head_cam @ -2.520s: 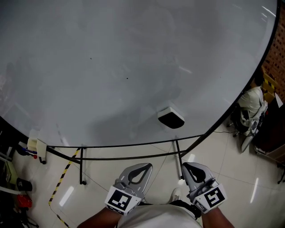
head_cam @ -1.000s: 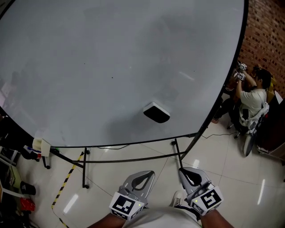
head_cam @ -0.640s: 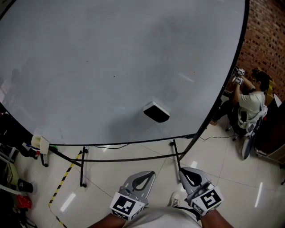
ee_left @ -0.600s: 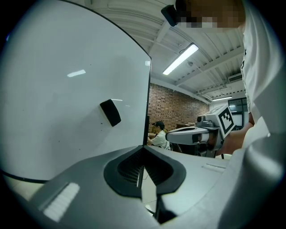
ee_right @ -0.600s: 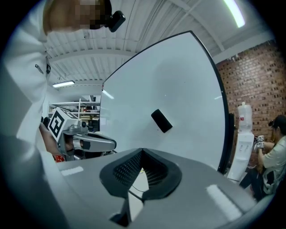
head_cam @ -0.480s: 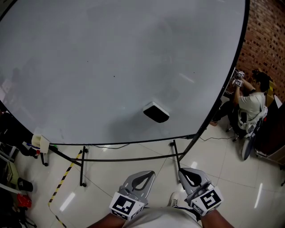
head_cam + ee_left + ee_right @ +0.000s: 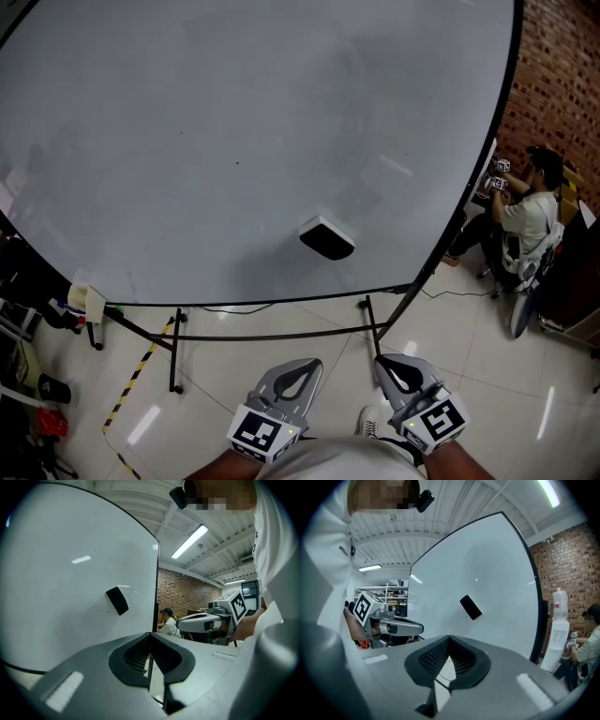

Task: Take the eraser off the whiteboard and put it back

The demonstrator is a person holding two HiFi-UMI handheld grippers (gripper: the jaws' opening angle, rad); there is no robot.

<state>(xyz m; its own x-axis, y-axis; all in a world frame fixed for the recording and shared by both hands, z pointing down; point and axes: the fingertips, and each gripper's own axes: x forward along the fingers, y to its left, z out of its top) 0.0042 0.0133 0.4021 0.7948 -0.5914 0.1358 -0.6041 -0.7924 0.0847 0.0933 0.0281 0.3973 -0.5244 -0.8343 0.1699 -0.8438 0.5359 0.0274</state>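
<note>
A black and white eraser [image 7: 326, 238] clings to the lower right part of the big whiteboard [image 7: 206, 122]. It also shows as a dark block, the eraser [image 7: 117, 600], in the left gripper view and as the eraser [image 7: 470, 607] in the right gripper view. My left gripper [image 7: 302, 365] and right gripper [image 7: 385, 363] hang side by side low in the head view, well short of the board. Both are shut with nothing between the jaws. The left gripper [image 7: 150, 634] and right gripper [image 7: 449, 638] point toward the board.
The board stands on a black frame [image 7: 272, 333] over a glossy tiled floor. A marker tray [image 7: 82, 302] sits at its lower left corner. A seated person [image 7: 527, 211] is at the right by a brick wall [image 7: 558, 75]. Yellow-black tape [image 7: 131, 375] runs across the floor.
The view shifted so the eraser now sits further left in the head view than 2.5 s ago. Over the last second both grippers stayed put. The seated person lowered their arms.
</note>
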